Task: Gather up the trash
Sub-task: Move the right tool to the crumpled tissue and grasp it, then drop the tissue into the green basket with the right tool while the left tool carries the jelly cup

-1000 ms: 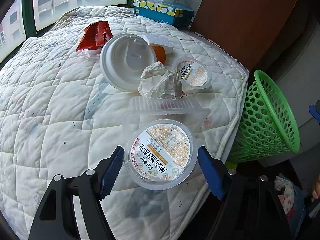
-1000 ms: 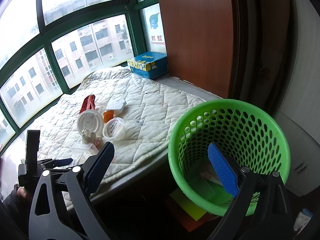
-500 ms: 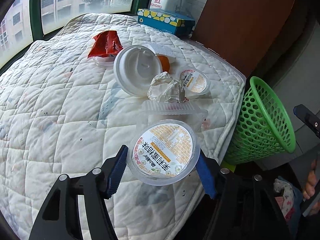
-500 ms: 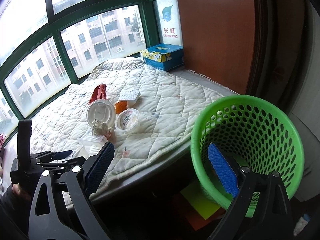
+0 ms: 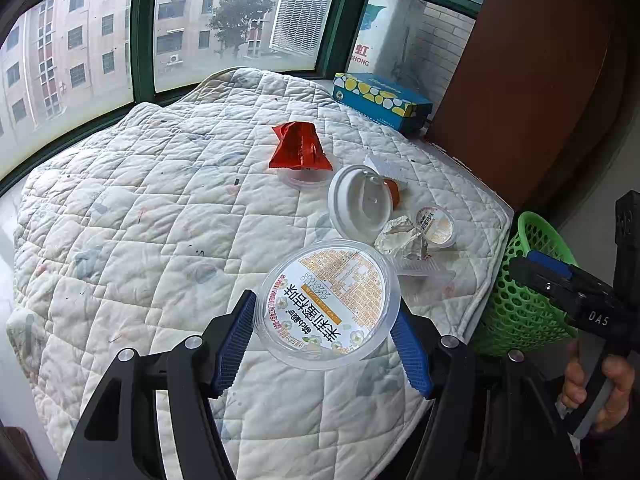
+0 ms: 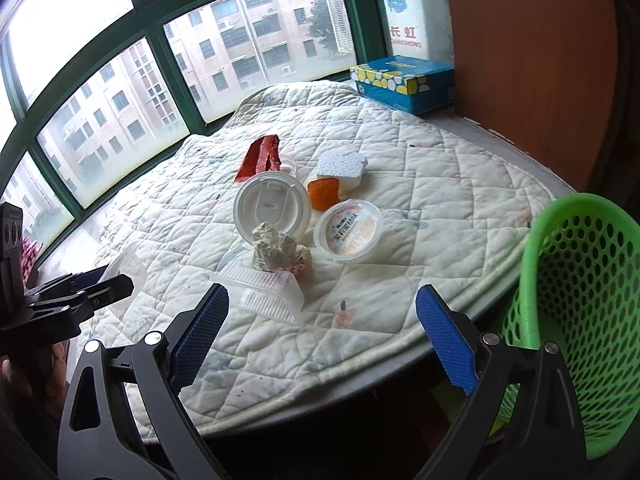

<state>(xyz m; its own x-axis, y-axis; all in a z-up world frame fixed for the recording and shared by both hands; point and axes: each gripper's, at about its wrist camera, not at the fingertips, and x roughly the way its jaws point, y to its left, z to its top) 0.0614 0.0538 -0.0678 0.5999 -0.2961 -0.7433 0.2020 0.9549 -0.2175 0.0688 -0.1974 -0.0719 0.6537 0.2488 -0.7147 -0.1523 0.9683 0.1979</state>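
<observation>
My left gripper (image 5: 326,340) is shut on a clear plastic cup with a printed label lid (image 5: 327,305) and holds it above the quilted pad. My right gripper (image 6: 320,340) is open and empty at the pad's near edge, beside the green perforated basket (image 6: 580,300). On the pad lie a clear ribbed tray (image 6: 264,294), crumpled foil (image 6: 280,252), a white round lid (image 6: 272,208), a second labelled cup (image 6: 348,230), an orange piece (image 6: 323,193), a white foam piece (image 6: 342,166) and a red wrapper (image 6: 260,156).
The white quilted pad (image 5: 140,220) covers a table under green-framed windows. A blue and yellow tissue box (image 6: 404,82) stands at the back by a brown wooden panel (image 6: 532,60). The basket (image 5: 524,292) stands off the table's right edge.
My left gripper closed on the labelled cup and lifted it off the pad. My right gripper swung from over the basket to face the trash on the pad.
</observation>
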